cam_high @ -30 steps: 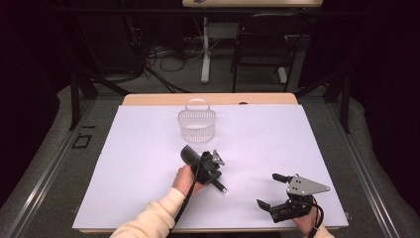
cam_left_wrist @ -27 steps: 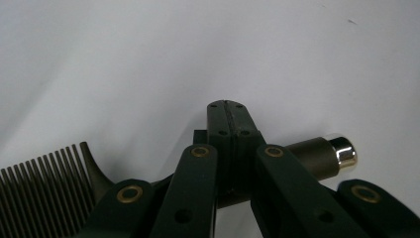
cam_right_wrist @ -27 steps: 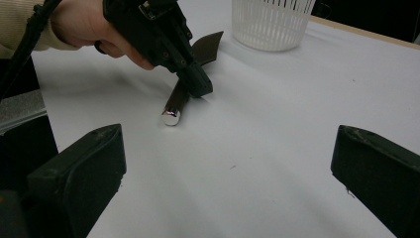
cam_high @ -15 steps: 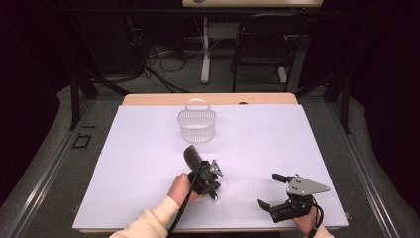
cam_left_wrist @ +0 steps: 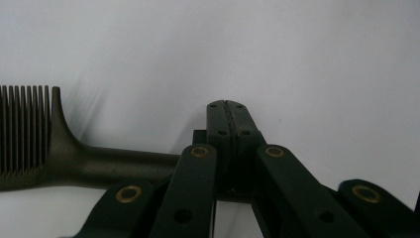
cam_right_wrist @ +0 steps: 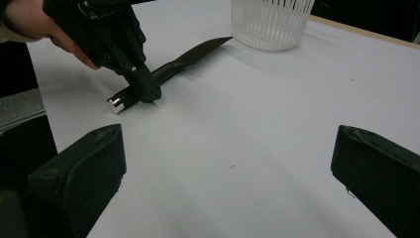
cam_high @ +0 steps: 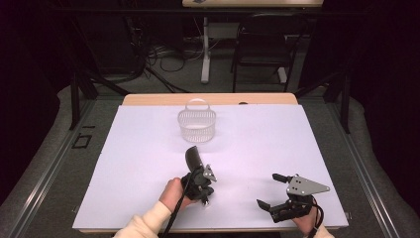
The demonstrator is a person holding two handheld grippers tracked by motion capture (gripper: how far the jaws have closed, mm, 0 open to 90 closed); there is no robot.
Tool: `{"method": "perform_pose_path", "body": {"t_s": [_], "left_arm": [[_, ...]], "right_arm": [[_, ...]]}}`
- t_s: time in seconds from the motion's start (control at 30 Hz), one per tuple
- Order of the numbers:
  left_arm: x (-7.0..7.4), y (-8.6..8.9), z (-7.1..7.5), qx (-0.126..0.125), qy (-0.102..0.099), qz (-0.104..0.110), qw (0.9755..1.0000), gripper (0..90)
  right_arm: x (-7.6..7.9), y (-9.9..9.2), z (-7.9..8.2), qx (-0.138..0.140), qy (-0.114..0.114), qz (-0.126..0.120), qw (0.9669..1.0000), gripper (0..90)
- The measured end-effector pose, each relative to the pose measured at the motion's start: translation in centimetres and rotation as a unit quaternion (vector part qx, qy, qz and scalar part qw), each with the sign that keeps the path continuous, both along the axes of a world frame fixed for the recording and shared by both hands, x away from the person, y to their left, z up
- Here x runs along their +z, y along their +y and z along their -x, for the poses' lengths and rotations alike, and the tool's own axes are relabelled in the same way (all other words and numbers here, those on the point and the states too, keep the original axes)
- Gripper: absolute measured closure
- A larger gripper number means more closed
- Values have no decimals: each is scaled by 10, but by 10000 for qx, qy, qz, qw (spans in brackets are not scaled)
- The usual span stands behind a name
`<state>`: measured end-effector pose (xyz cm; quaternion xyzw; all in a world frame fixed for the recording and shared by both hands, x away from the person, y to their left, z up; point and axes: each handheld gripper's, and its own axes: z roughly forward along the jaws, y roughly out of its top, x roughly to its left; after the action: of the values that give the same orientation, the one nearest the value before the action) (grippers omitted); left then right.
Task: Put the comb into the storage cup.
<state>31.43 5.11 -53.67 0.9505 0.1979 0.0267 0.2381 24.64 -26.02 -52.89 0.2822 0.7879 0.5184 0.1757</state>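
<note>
From the high view, my left gripper [cam_high: 204,197] sits near the front edge of the white table [cam_high: 124,163], a little left of centre, tipped down over the dark comb [cam_high: 194,159]. The comb lies flat, its broad toothed end pointing toward the far side and its handle running back under my jaws. Farther off, toward the far edge, stands the white basket [cam_high: 197,125], upright and well apart from the comb. My right gripper [cam_high: 270,191] rests near the front right, its jaws spread wide with nothing between them.

In the left gripper view, my own two jaws meet tip to tip, pressed together against the table. The comb's handle [cam_left_wrist: 124,168] comes in from the left and passes behind my linkage just below the tips; I think I am pinching it, though the contact itself is hidden, so I cannot be sure.

In the right gripper view, my right jaws stand far apart at the bottom corners, empty. Across the table, my left hand [cam_right_wrist: 29,22] holds the left gripper [cam_right_wrist: 147,91] down on the comb [cam_right_wrist: 188,57], close to its shiny handle end. The basket [cam_right_wrist: 270,22] stands just beyond the comb's far tip, not touching it.
</note>
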Motion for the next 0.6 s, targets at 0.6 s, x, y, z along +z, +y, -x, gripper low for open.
{"method": "perform_pose_path", "body": {"t_s": [0.6], "left_arm": [[3, 34, 6, 175, 174, -290, 9993, 893]], "right_arm": [[0, 1, 0, -11, 5, -6, 10000, 3]]}}
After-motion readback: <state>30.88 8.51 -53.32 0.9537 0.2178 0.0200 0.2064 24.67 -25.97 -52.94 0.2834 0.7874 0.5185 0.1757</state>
